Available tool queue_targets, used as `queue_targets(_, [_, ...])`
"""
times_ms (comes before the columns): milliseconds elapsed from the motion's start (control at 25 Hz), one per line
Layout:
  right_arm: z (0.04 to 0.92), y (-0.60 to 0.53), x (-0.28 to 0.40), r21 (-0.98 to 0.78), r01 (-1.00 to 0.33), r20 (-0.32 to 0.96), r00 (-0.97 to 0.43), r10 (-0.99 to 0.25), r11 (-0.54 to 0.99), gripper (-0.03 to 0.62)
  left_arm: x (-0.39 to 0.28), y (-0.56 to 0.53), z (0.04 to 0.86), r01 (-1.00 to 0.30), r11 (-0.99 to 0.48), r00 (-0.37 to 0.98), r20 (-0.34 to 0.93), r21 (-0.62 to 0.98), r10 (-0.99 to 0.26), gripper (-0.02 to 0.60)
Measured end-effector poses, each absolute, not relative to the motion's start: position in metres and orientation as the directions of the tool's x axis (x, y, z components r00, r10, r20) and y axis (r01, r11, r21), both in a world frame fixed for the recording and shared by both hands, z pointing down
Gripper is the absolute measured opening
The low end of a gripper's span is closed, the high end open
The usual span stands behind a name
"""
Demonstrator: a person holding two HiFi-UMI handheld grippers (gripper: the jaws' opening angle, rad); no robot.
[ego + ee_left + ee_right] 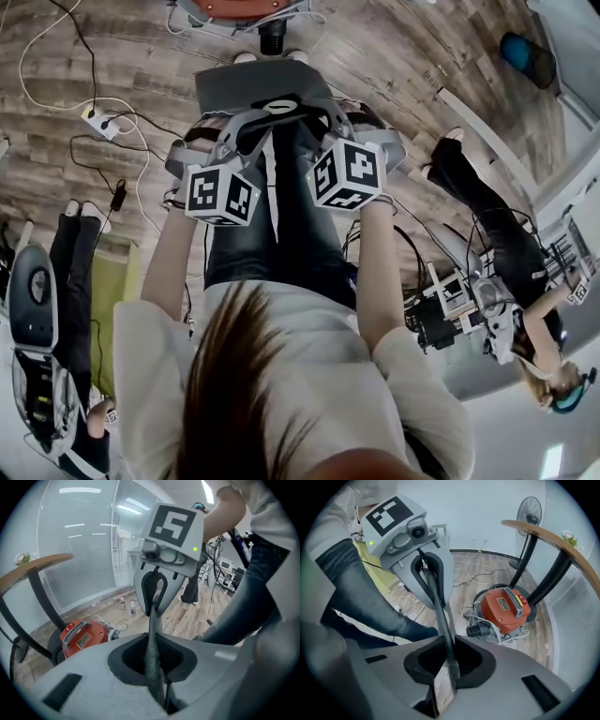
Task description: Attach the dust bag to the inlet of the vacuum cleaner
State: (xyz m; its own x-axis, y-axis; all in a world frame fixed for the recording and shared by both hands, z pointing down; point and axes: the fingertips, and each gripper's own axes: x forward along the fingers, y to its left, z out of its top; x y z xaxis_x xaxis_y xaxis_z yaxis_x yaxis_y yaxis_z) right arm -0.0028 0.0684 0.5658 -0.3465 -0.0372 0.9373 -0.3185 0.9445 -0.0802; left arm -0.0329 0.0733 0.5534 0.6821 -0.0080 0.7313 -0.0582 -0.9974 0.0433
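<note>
Fingers [84, 667] pinch dust bag [151, 653], seen edge-on

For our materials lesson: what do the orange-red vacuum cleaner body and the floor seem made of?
Orange-red vacuum cleaner body: probably moulded plastic, smooth, slightly glossy, rounded edges. Plank floor: grey-brown wood grain with seams; solid wood or laminate, cannot tell.

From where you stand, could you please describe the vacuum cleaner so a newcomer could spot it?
Look at the wooden floor beneath the curved table. The vacuum cleaner sits by its dark legs, among white cables; it is the only orange-red thing there.
</note>
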Motion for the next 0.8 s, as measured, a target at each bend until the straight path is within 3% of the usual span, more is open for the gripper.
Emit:
queue_targets(280, [0.621,0.077,-0.01,-0.069,-0.264,0.934,-0.355,-0.03,0.962,0.035,-0.041,0.073,0.619,-0.128,-0.986,0.613,0.79,0.103,0.003,0.045])
queue_targets(480, [0.647,0.072,-0.005,-0.069,-0.283,0.933,-0.358,-0.039,0.957,0.031,-0.042,0.064,0.654,-0.229,-0.968,0.525,0.85,0.102,-0.035,0.061])
queue_targets(800, [0.686,0.07,-0.001,-0.077,-0.318,0.929,-0.366,-0.047,0.945,0.034,-0.041,0.064,0.697,-0.268,-0.956,0.435,0.9,0.12,-0.009,0.054])
